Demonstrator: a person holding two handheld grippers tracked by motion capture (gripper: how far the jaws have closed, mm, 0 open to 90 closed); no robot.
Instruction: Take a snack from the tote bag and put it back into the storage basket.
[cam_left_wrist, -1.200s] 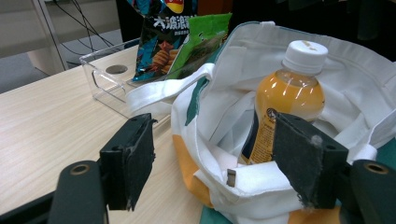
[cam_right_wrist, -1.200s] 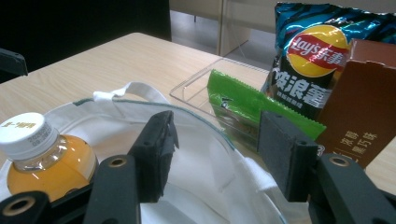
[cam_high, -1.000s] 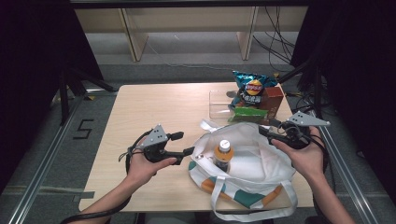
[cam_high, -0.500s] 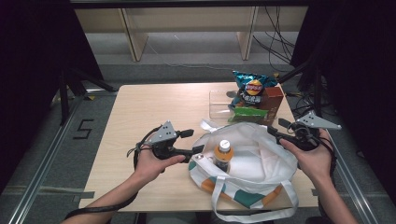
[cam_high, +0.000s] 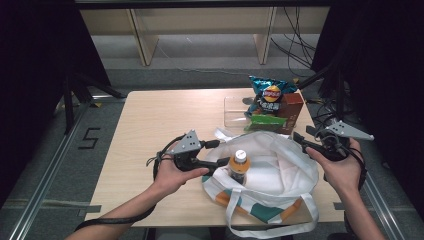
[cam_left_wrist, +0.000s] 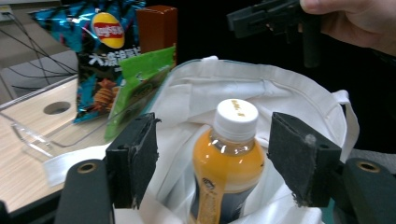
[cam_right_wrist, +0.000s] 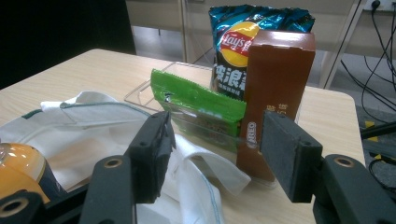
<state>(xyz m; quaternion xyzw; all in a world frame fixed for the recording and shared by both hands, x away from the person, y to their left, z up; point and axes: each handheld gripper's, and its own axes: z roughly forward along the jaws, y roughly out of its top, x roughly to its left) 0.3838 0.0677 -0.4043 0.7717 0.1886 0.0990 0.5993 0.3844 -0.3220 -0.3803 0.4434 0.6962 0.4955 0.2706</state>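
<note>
An orange drink bottle (cam_high: 239, 165) with a white cap stands upright inside a white tote bag (cam_high: 287, 172) at the table's front. My left gripper (cam_high: 222, 153) reaches in from the left. In the left gripper view the bottle (cam_left_wrist: 231, 140) stands between the jaws of this gripper (cam_left_wrist: 217, 161). The jaws have just been closing, but gaps remain on both sides, so it is open. My right gripper (cam_high: 301, 138) is held open at the bag's right rim. In the right gripper view nothing lies between its jaws (cam_right_wrist: 215, 158), and the bag's edge (cam_right_wrist: 196, 172) lies below them.
Behind the bag a clear tray (cam_high: 234, 112) holds a blue chip bag (cam_high: 270, 95), a brown box (cam_high: 293, 106) and a green packet (cam_high: 266, 121). The wooden table (cam_high: 160, 120) has free room on its left half. Dark floor and cables surround it.
My left gripper has moved right, up to the bottle in the bag, and its jaws now flank it. The right hand has barely shifted.
</note>
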